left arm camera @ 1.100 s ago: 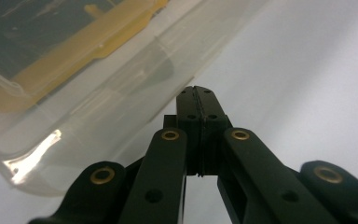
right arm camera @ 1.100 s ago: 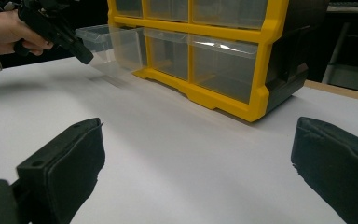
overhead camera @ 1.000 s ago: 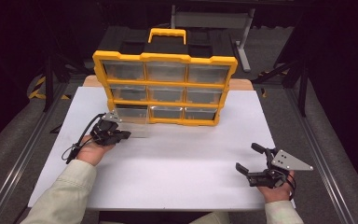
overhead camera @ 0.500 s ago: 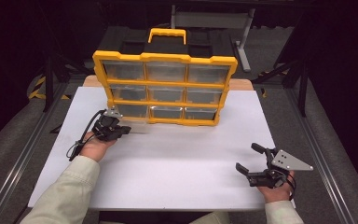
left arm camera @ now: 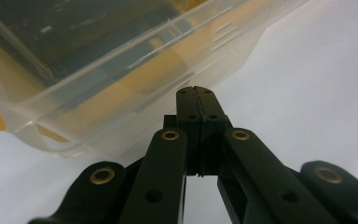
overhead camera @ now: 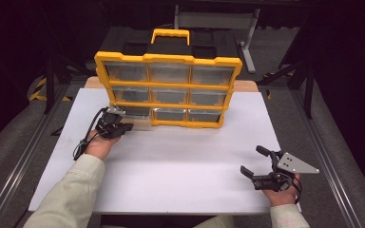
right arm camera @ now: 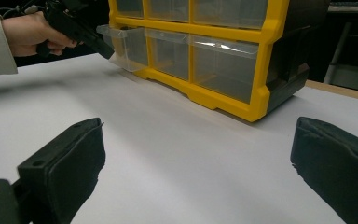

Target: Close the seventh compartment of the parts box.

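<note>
I see a white counter (overhead camera: pixel 180 175) with a big yellow box (overhead camera: pixel 168 90) of clear drawers standing near its back edge. The box has three rows of three drawers and a handle on top.

The bottom left drawer (overhead camera: pixel 140 121) sticks out of the box a little way. The other eight drawers look pushed in. I cannot tell if anything is inside the pulled-out one.

My left tongs (overhead camera: pixel 123 127) are right at the front of that drawer. In the left gripper view the tongs (left arm camera: pixel 197 95) are closed tight, pad against pad, and I see nothing between them. Their tips sit just under the drawer's (left arm camera: pixel 112 70) front lip, close to it or touching it. I cannot tell which.

My right tongs (overhead camera: pixel 256 164) rest low over the counter near the front right corner, well apart from the box. Their jaws stand wide open and hold nothing.

I think the job is about half done. The drawer has started to come out, but it is not all the way out yet. What is left, I guess, is to slide it farther or push it back in.
</note>
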Available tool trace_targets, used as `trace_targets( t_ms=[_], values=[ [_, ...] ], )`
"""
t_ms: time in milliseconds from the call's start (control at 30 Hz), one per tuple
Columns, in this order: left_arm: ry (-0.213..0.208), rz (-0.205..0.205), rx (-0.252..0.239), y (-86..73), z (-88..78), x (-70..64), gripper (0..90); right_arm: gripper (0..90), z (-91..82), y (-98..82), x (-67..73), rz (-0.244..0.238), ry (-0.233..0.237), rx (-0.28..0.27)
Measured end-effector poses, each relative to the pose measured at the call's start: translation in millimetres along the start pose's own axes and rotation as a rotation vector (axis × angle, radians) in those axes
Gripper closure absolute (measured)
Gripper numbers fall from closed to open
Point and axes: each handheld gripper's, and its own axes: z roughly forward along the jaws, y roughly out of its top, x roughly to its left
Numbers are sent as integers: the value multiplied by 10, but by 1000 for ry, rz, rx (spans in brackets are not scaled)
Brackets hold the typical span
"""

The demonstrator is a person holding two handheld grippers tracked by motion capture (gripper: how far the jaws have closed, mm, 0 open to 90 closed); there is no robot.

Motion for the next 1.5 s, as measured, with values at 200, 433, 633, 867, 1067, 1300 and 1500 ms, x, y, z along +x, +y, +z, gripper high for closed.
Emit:
trace_targets(
  t_ms=[200,433,633,867,1067,1300,1500],
  values=[
    [24,-16,-13,21,34,25,896,36,-6,-2,-4,1,0,0],
    [28,-58,-46,37,87,65,896,37,-6,-1,-4,0,1,0],
    [36,-104,-68,54,128,76,896,37,-8,-4,-9,2,0,-1],
    [46,-140,-95,69,179,108,895,38,-13,-6,-16,2,2,-6],
    [47,-165,-106,85,212,120,896,38,-14,-6,-19,5,3,-7],
    [38,-214,-128,87,252,141,896,38,-17,-9,-23,5,2,-8],
    [35,-222,-129,87,264,149,896,38,-19,-8,-25,6,2,-10]
  ],
)
